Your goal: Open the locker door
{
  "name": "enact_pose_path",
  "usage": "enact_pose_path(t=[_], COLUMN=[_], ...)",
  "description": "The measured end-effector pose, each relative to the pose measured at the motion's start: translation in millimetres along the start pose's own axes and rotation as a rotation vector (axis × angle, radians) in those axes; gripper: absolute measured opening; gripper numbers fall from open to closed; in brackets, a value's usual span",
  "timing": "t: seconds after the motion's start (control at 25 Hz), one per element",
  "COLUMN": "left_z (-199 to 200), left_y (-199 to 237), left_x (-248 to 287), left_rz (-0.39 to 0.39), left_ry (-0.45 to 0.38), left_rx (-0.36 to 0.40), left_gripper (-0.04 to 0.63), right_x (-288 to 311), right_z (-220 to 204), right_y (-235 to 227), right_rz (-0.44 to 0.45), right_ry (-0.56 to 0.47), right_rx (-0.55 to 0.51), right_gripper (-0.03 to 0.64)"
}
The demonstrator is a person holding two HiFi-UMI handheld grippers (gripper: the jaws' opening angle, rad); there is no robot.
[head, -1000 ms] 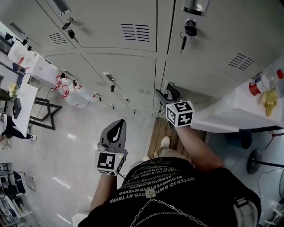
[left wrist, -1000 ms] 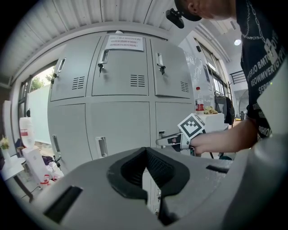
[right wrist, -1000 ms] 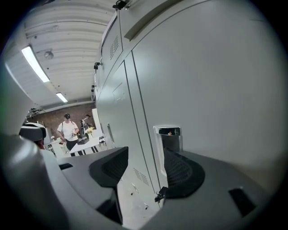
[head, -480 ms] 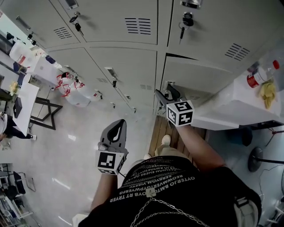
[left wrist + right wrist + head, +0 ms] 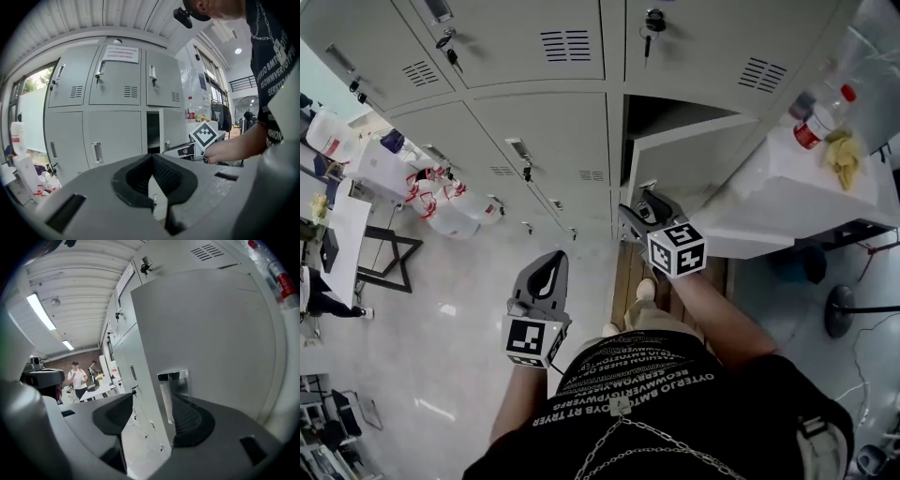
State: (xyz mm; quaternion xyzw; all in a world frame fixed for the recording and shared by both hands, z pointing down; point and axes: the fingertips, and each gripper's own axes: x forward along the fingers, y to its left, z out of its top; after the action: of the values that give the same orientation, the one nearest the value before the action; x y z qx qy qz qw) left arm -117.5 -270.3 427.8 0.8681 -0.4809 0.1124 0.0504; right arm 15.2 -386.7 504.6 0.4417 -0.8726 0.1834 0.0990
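Observation:
The grey lower-right locker door (image 5: 698, 155) stands partly swung out, with its dark compartment (image 5: 661, 112) showing above it. My right gripper (image 5: 639, 214) is at the door's free edge, by the chrome recessed handle (image 5: 172, 380). In the right gripper view my right gripper (image 5: 150, 416) has its jaws apart; the right jaw lies against the door face (image 5: 211, 338) just under the handle, and floor shows between the left jaw and the door edge. My left gripper (image 5: 540, 291) hangs lower left, away from the lockers, shut and empty (image 5: 151, 173).
A white table (image 5: 769, 202) stands right of the open door, carrying a bottle (image 5: 818, 117) and a yellow thing (image 5: 842, 155). Keys (image 5: 653, 26) hang in the upper lockers. A wooden board (image 5: 627, 281) lies at my feet. Bags (image 5: 450, 211) sit at the left.
The lower-right door has swung from shut to partly open. My right gripper came back toward me with its edge. The left gripper stayed where it was.

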Motion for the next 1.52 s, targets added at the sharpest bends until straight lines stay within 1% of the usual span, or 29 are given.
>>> enact_pose_path(t=[0.24, 0.36, 0.48, 0.6, 0.76, 0.92, 1.04, 1.32, 1.52], left_z=[-4, -5, -5, -10, -15, -26, -28, -36, -30], left_y=[-19, -24, -23, -21, -18, -13, -8, 13, 9], left_x=[-8, -16, -26, -38, -53, -66, -73, -84, -80], left_rz=[-0.06, -0.076, -0.075, -0.069, -0.066, -0.064, -0.053, -0.021, -0.05], left_ry=[-0.009, -0.01, -0.02, -0.013, -0.01, 0.017, 0.015, 0.022, -0.004], left_rx=[0.017, 0.025, 0.025, 0.019, 0.017, 0.019, 0.011, -0.001, 0.006], left_gripper=[-0.003, -0.003, -0.003, -0.003, -0.003, -0.003, -0.003, -0.003, -0.003], right_x=[-30, -42, -48, -45, -31, -10, 1, 2, -15], right_z=[-13, -18, -20, -20, -14, -6, 0, 1, -6], right_y=[7, 2, -5, -3, -4, -8, -9, -6, -9], right_rz=[-0.029, -0.072, -0.122, -0.144, -0.167, -0.17, -0.173, -0.216, -0.258], right_ry=[0.001, 0.002, 0.01, 0.027, 0.021, 0.019, 0.015, 0.012, -0.016], right_rx=[0.006, 0.008, 0.011, -0.003, -0.006, 0.024, 0.039, 0.038, 0.05], right_gripper=[0.239, 0.239, 0.234, 0.232, 0.232, 0.228, 0.218, 0.235, 0.182])
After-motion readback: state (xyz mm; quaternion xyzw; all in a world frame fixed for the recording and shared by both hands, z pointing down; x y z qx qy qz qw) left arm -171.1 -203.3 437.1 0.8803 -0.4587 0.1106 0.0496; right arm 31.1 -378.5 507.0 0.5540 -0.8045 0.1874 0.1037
